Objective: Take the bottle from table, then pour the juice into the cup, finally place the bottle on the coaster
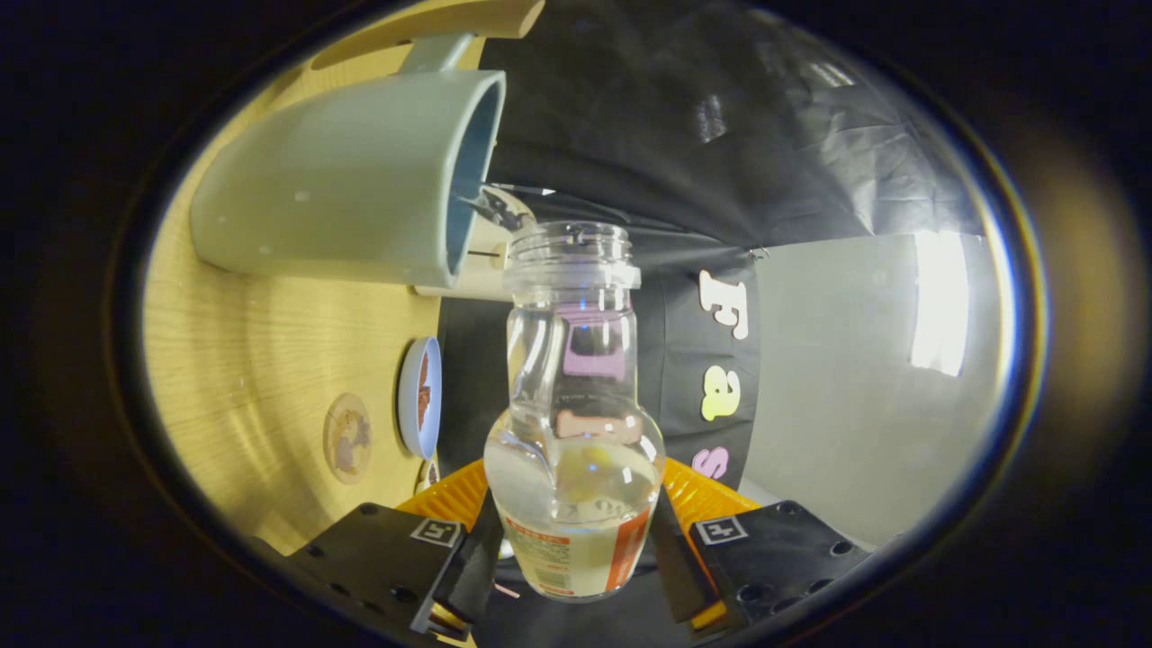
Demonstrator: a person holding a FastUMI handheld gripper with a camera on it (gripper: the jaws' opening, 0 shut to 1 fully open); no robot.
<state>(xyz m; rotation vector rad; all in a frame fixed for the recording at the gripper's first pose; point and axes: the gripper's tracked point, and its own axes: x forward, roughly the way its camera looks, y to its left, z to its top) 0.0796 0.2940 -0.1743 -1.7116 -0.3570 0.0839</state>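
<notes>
The view is tipped on its side, so the wooden table (261,351) is seen standing like a wall beside the bottle. A big pale cup (346,184) is seen on that table, with its open mouth turned toward the bottle's top. The inside of the cup is a darker blue. The clear bottle (573,423) is held between the two fingers, and its open neck is pointed away from them, just beside the cup's rim. No cap is on it. Some pale juice is seen low in the bottle's round belly, close to the fingers.

The gripper (576,562) is pinched on the bottle's lower part: one finger is pressed on each side of it. The fingers are only as far apart as the bottle is wide.

A small round blue dish (419,397) is seen on the table, nearer the fingers than the cup. Beside it lies a flat round coaster (347,437) with a picture on it.

A label with orange edges is wrapped around the bottle's bottom part. Its words are too small and blurred to be read.
</notes>
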